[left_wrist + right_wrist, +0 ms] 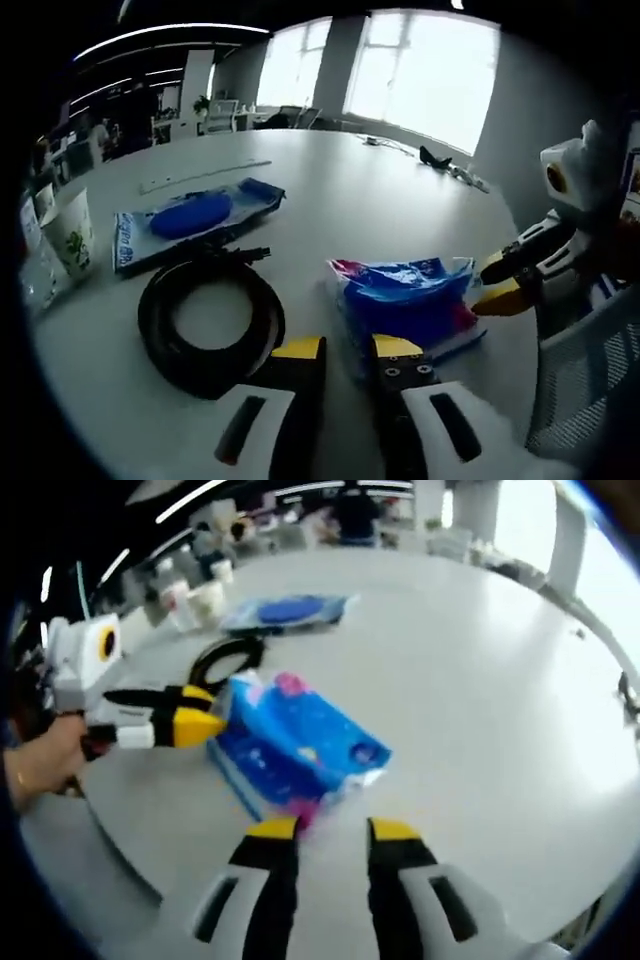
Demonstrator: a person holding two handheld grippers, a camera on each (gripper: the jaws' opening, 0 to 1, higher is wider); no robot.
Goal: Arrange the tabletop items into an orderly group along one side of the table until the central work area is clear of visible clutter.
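Bright window glare, soft blur, fisheye-warped edges

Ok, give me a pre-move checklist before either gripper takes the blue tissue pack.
1. Left gripper jaws apart, nothing between them: ok.
2. Right gripper jaws apart, nothing between them: ok.
3. Blue tissue pack lies free on the white table, not yet gripped: ok.
4. Both grippers close on the pack from opposite sides, so they may get in each other's way: not ok.
5. Coiled black cable lies just beside the pack and could be nudged: cannot tell.
6. Far edge, where the flat blue packet and paper cup sit, has room for the pack: cannot tell.
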